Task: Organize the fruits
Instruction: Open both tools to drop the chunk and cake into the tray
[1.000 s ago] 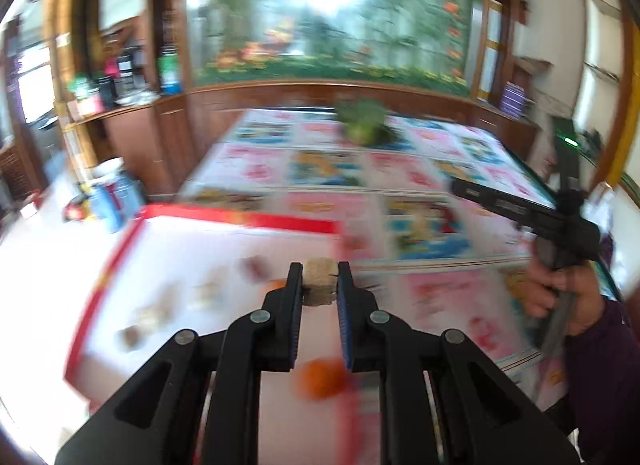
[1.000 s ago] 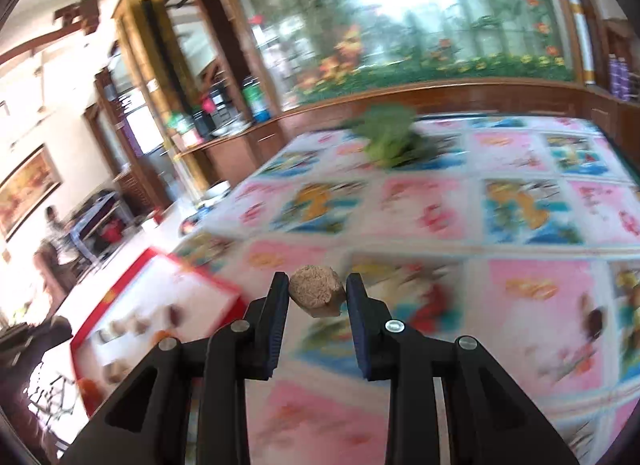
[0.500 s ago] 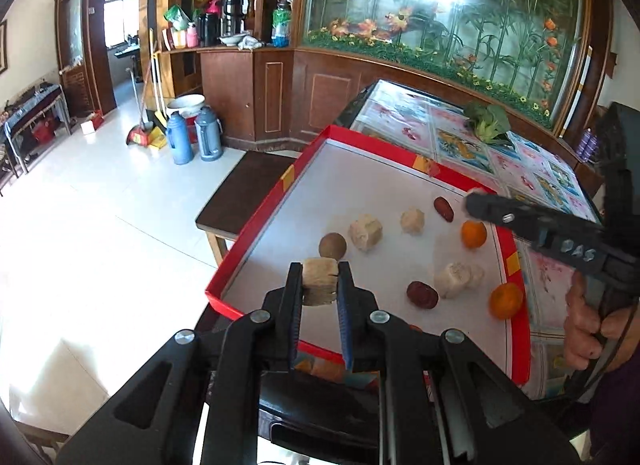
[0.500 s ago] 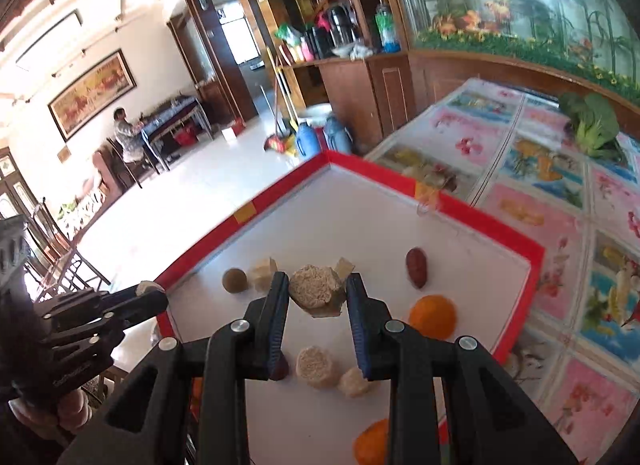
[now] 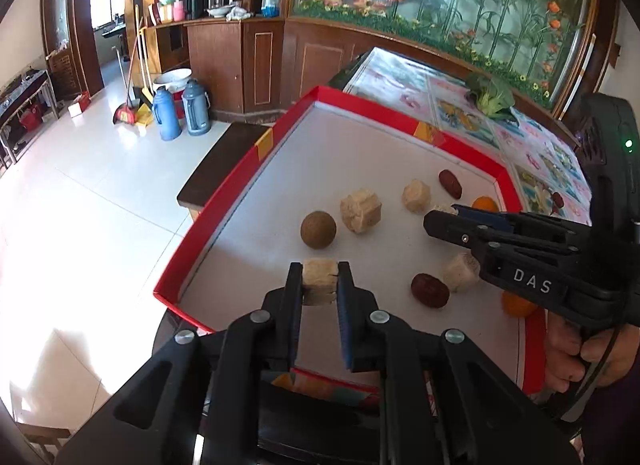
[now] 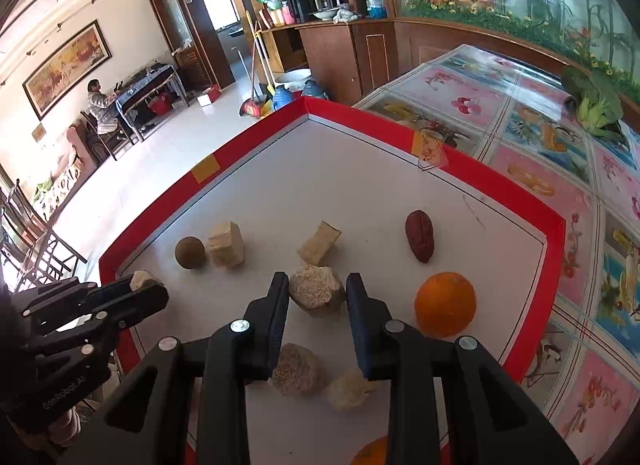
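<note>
Red-rimmed white tray (image 6: 556, 233) on a fruit-print tablecloth (image 6: 472, 101), wood cabinets behind. "DAS" readable on the right gripper (image 5: 448, 211) in the left view; "CoinRobot.AI", roughly, on the left gripper (image 6: 138, 285) in the right view. Counted in the tray, right view: two oranges (image 6: 445, 304), one red date (image 6: 419, 235), one round brown fruit (image 6: 190, 252), several pale beige chunks. Left gripper (image 5: 319, 283) clamped on a pale cube (image 5: 319, 280) above the tray's near corner. Right gripper (image 6: 317, 291) clenched around a rough tan chunk (image 6: 316, 294) over the tray's middle.
</note>
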`<state>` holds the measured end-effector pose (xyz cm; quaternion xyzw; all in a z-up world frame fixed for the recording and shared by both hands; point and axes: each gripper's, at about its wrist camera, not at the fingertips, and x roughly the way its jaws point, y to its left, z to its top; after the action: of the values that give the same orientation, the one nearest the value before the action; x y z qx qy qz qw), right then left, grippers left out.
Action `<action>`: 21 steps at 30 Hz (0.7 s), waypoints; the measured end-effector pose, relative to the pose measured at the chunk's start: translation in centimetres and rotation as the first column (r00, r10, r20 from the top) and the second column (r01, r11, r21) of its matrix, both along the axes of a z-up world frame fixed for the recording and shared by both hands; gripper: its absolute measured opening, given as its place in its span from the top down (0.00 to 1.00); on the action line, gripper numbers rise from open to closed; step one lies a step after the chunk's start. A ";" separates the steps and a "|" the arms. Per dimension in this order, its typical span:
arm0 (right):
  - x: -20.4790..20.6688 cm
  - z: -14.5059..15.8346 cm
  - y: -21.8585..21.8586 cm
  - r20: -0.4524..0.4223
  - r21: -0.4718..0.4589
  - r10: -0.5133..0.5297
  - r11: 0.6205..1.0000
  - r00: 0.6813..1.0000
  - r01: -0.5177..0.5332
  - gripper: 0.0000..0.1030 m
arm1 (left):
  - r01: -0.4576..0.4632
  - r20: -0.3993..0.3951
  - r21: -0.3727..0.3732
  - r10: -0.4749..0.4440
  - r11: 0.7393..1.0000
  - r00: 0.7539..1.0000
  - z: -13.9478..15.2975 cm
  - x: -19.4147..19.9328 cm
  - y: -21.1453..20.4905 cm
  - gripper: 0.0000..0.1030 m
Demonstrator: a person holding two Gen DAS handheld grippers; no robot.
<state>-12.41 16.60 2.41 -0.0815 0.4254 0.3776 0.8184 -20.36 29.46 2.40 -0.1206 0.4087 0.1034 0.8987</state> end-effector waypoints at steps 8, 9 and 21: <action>0.1 0.0 -0.2 -0.041 -0.027 -0.012 1.000 0.999 0.011 0.72 | -0.016 -0.051 0.017 0.017 1.000 0.999 -0.7 0.7 0.1 0.82; 0.1 0.1 -0.3 -0.040 -0.026 -0.014 1.000 0.999 0.013 0.71 | -0.012 -0.054 0.023 0.013 1.000 0.998 -0.7 0.7 0.0 0.82; -1.2 4.6 -7.9 0.053 0.177 -0.108 0.979 0.993 0.097 0.53 | -0.048 0.083 0.169 0.034 0.985 0.996 4.0 -0.6 -3.5 0.24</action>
<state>-13.58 8.66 7.05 0.0004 0.3685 0.3679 0.8537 -20.94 25.95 6.42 -0.0558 0.3598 0.1517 0.9189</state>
